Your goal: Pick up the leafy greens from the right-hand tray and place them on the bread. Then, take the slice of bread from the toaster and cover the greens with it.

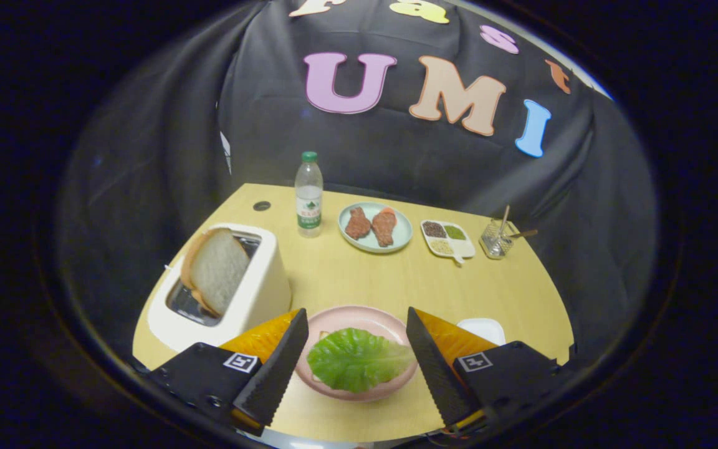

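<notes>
Leafy greens (357,360) on pink plate (359,316) between fingers of spread, empty tool (356,325).

Leafy greens (357,360) cover plated bread; bread slice (214,269) leans in toaster (259,293).

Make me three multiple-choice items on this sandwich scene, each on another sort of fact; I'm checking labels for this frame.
1. Where is the leafy green?
A. On the pink plate, between the tool's fingers
B. Inside the toaster
C. Beside the water bottle

2. How many pieces of meat lie on the pale blue plate?
A. One
B. Two
C. Four

3. What state is the tool in?
A. Shut on the bread
B. Shut on the green
C. Open, holding nothing

Answers:
1 A: the leaf lies flat on the pink plate.
2 B: two brown pieces sit side by side.
3 C: its fingers stand wide apart on either side of the plate; the bread slice still sits in the toaster.
</notes>
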Available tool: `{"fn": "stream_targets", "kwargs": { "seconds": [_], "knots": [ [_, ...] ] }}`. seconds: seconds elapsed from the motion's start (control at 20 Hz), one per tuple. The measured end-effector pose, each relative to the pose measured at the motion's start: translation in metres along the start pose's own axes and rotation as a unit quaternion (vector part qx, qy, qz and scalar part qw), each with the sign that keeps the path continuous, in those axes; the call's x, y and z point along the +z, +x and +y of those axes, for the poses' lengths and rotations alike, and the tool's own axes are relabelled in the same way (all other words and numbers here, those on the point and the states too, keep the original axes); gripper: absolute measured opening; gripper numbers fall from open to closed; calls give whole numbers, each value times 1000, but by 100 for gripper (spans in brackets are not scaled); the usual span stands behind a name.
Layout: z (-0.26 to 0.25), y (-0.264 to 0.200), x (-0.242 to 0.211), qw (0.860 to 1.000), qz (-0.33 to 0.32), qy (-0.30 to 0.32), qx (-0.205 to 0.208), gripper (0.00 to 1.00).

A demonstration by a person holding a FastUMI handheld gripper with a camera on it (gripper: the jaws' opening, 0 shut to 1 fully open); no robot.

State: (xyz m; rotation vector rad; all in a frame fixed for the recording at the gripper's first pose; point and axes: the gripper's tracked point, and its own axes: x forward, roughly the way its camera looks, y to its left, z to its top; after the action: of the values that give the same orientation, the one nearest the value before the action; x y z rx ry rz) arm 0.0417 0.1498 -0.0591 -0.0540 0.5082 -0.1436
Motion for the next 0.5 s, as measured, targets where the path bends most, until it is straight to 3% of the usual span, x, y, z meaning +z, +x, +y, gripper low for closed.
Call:
{"fn": "stream_targets", "kwargs": {
  "seconds": [0.25,0.5],
  "knots": [
    [74,-17,47,999,16,9,34,99],
    [128,-6,37,996,69,-6,49,99]
  ]
}}
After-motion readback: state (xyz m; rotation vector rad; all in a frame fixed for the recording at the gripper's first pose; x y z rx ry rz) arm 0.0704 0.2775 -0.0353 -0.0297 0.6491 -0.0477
